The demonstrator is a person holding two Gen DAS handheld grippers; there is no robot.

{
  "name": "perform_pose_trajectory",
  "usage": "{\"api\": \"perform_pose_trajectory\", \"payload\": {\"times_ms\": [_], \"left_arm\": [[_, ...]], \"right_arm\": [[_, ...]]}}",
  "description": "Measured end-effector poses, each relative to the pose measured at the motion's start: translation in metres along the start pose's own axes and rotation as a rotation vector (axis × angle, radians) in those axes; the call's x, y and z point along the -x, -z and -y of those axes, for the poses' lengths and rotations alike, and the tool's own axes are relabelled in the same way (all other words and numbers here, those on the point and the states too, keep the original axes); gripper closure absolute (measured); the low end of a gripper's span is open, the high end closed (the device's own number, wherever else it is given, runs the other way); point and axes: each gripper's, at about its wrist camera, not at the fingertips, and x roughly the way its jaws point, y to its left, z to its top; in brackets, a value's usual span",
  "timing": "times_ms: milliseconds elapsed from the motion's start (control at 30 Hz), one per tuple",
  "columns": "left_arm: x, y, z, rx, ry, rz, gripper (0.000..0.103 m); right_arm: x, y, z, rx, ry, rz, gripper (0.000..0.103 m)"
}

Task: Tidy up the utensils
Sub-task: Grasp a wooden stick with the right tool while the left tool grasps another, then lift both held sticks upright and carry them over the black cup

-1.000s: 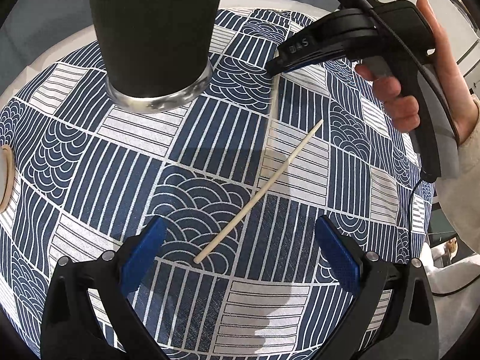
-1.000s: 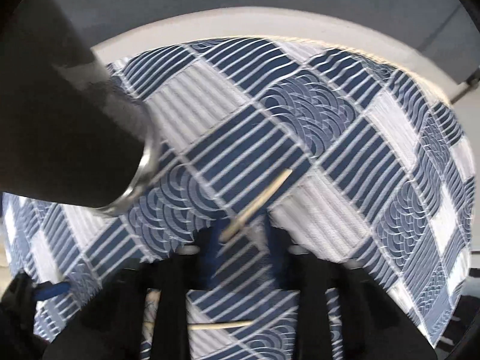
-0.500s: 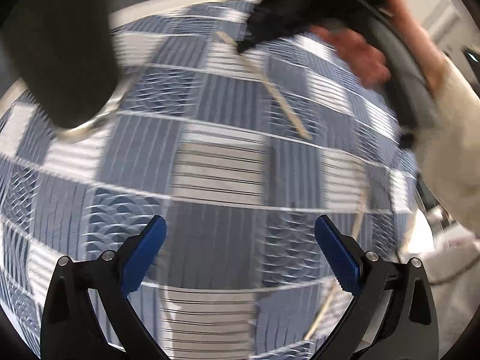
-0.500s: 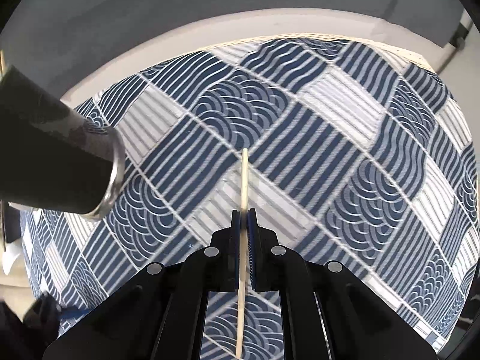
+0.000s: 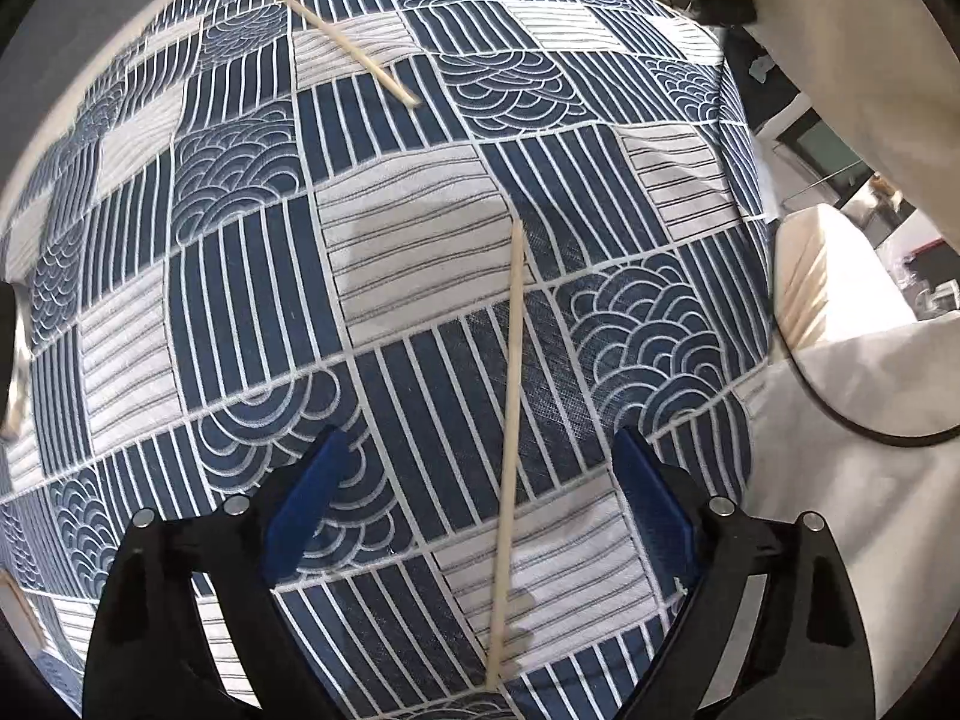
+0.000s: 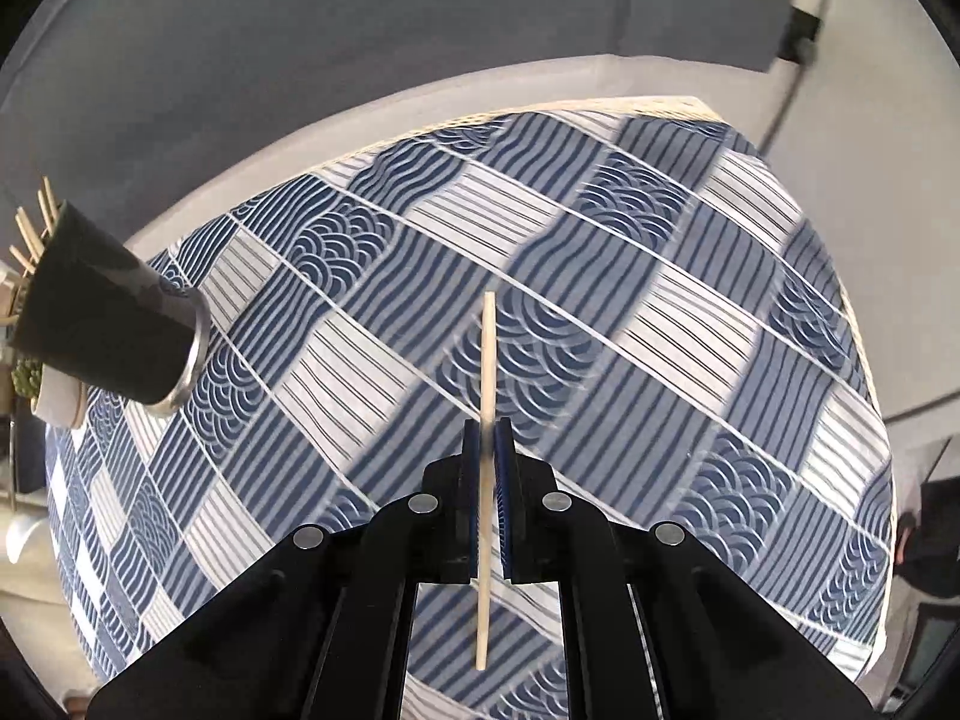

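Observation:
A wooden chopstick (image 5: 510,420) lies on the blue-and-white patterned tablecloth (image 5: 252,276), running between the blue pads of my open left gripper (image 5: 480,510), which hovers just above it. My right gripper (image 6: 487,450) is shut on a second chopstick (image 6: 486,372), which points forward, held above the cloth. That held chopstick also shows at the top left of the left wrist view (image 5: 342,42). A dark cup (image 6: 114,330) with several chopsticks in it stands at the far left of the right wrist view.
The table's white rim (image 6: 384,114) curves behind the cloth, with a grey wall beyond. A small potted plant (image 6: 30,378) sits behind the cup. A white cloth-covered surface and a black cable (image 5: 840,420) lie off the table's right side.
My right gripper has lifted its chopstick and pulled back from the cup. My left gripper has swung to the right, away from the cup, and now straddles the lying chopstick.

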Motion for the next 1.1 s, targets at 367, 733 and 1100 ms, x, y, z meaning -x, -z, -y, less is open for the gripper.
{"api": "perform_pose_trajectory", "payload": {"times_ms": [367,733,1100], "left_arm": [[0.002,-0.01,0.006,0.082,-0.123,-0.01,0.032],[0.023,-0.005,-0.032,0.291,-0.134,-0.024,0.098],[0.053,0.067,-0.064,0.582,-0.194,0.092,0.098]], "right_arm": [[0.008,0.049,0.037,-0.071,-0.039,-0.001,0.098],[0.012,0.077,0.049,-0.072,-0.054,-0.01,0.098],[0.031,0.097,0.039,-0.016,-0.083,0.041,0.098]]}}
